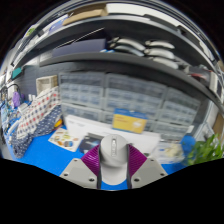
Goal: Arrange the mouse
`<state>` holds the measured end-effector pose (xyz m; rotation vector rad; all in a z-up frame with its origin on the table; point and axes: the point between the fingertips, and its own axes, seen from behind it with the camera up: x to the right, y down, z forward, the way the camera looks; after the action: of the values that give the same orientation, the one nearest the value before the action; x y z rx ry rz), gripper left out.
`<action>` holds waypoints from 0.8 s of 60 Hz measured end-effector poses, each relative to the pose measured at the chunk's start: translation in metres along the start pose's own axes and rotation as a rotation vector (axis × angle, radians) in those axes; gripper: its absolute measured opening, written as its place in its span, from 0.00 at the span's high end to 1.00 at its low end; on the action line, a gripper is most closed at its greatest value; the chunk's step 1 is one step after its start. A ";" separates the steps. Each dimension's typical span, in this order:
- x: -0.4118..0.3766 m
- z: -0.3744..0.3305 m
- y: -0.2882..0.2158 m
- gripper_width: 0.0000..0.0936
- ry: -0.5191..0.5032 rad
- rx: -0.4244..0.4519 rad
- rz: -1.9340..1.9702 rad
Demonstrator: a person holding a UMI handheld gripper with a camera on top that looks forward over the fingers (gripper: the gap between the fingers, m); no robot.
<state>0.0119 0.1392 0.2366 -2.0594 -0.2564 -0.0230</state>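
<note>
shelves of bins stand behind a blue-topped bench [45,150]. we see the white mouse [113,153] between our jaws, its long axis running straight ahead along the gripper [113,160]; both purple pads [93,158] press its sides, holding it.

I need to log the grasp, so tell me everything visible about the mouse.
The mouse is white or light grey, smooth plastic by its look, with a rounded body pointing away from the camera. It sits between the purple pads of the gripper, which appear to press on both its sides, above the blue surface.
</note>
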 end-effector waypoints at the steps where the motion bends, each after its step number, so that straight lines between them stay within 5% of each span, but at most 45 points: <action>1: 0.015 -0.004 -0.001 0.62 0.012 0.007 -0.003; 8: 0.108 -0.011 0.018 0.62 0.082 0.013 0.040; 18: 0.185 0.018 0.119 0.62 0.114 -0.158 0.087; 39: 0.185 0.057 0.276 0.61 0.021 -0.408 0.224; 48: 0.186 0.059 0.277 0.58 0.043 -0.385 0.213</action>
<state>0.2417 0.0947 -0.0082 -2.4564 -0.0027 0.0155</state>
